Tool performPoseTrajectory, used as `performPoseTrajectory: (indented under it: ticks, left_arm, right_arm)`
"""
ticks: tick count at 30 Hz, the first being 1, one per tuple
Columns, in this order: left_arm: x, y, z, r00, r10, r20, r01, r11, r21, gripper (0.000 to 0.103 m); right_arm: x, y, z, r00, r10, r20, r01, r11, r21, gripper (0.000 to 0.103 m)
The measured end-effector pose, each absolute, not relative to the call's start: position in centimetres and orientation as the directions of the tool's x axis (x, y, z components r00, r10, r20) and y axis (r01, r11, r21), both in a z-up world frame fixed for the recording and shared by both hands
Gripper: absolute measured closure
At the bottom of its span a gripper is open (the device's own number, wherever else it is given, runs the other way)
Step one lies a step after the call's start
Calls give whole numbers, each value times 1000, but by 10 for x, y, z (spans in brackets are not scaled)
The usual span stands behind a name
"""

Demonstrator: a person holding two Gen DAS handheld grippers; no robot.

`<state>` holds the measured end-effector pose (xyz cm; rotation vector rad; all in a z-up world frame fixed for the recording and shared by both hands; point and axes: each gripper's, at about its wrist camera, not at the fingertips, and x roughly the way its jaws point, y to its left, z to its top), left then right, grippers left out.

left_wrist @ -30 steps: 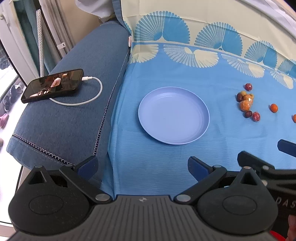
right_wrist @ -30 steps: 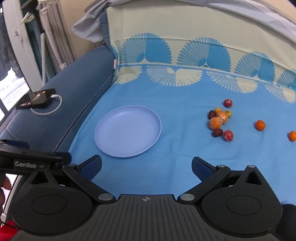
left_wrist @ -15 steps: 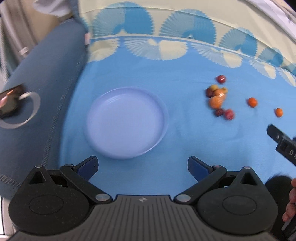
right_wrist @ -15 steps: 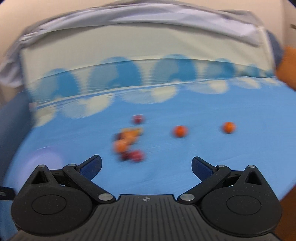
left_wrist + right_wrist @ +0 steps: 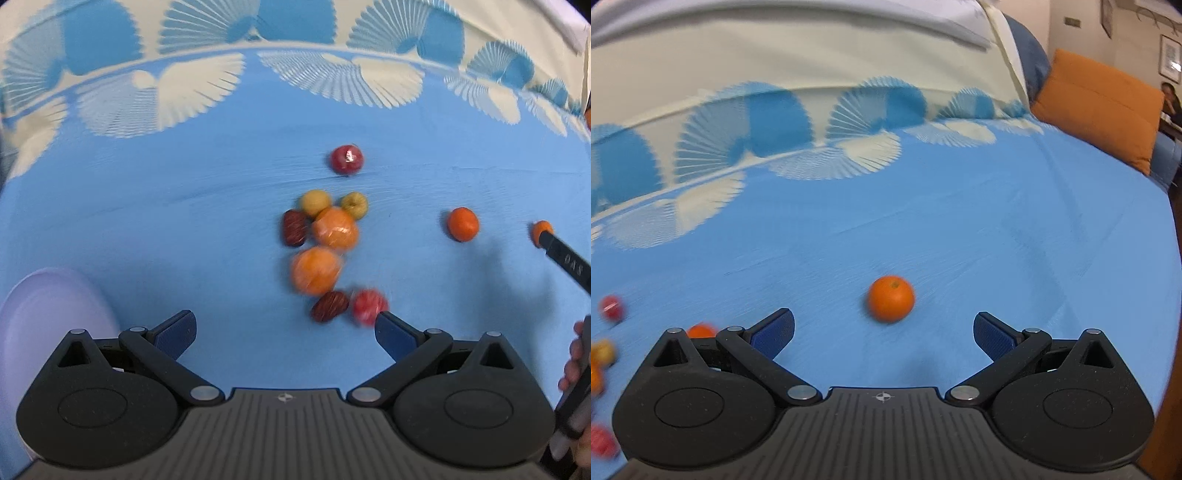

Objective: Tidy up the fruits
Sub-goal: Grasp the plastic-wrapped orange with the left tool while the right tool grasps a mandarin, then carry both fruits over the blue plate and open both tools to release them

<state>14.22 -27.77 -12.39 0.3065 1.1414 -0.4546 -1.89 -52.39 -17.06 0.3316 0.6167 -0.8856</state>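
Note:
A cluster of small fruits (image 5: 325, 240) lies on the blue cloth: two wrapped oranges, two yellow fruits, two dark red dates and a red fruit (image 5: 369, 305). Another red fruit (image 5: 346, 158) lies farther back. A small orange (image 5: 462, 223) lies to the right. My left gripper (image 5: 284, 330) is open and empty, just short of the cluster. The lilac plate (image 5: 44, 314) is at lower left. My right gripper (image 5: 884, 332) is open and empty, with a small orange (image 5: 891, 298) just ahead between its fingers. The right gripper's finger also shows in the left wrist view (image 5: 565, 258).
The blue cloth (image 5: 960, 229) with a fan pattern covers a sofa seat. An orange cushion (image 5: 1100, 107) leans at the far right end. The cloth's right edge drops off near it. Other fruits (image 5: 605, 332) show at the right wrist view's left edge.
Both grippers have swung right. The left one has moved from the plate up to the fruit cluster. The right one has moved onto the far right orange. Both stay open.

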Motion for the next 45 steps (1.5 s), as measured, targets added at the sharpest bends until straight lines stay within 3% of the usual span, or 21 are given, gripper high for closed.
performPoseTrajectory:
  ticks: [11, 12, 13, 14, 15, 21, 29, 36, 45]
  left_arm:
    - [188, -310, -166, 319, -86, -944, 457, 887, 74, 3]
    - [188, -307, -165, 335, -90, -938, 441, 895, 71, 15]
    - [188, -305, -163, 328, -122, -937, 438, 898, 37, 38]
    - [189, -303, -161, 296, -166, -941, 448, 894, -17, 51]
    - [189, -301, -159, 261, -197, -945, 452, 890, -61, 62]
    - [169, -289, -128, 303, -208, -930, 486, 873, -37, 62]
    - [119, -219, -63, 376, -206, -904, 474, 880, -3, 62]
    - [51, -127, -26, 454, -120, -883, 408, 909, 86, 62]
    - [-26, -21, -8, 489, -43, -871, 278, 954, 109, 62]
  right_arm:
    - [11, -558, -215, 425, -639, -641, 838, 545, 12, 1]
    - [10, -557, -215, 442, -641, -627, 828, 560, 11, 13]
    - [7, -554, -212, 469, -639, -610, 816, 578, 22, 47]
    - [5, -552, -209, 494, -630, -599, 805, 593, 39, 61]
    - [5, -551, -207, 484, -637, -600, 809, 587, 28, 65]
    - [-11, -541, -187, 458, -674, -579, 831, 556, 10, 66]
    - [-68, -467, -115, 625, -612, -484, 725, 685, 70, 66]
    - [-113, -369, -59, 786, -417, -456, 500, 863, 72, 66]
    - [-146, -233, -15, 877, -17, -479, 82, 990, 115, 66]
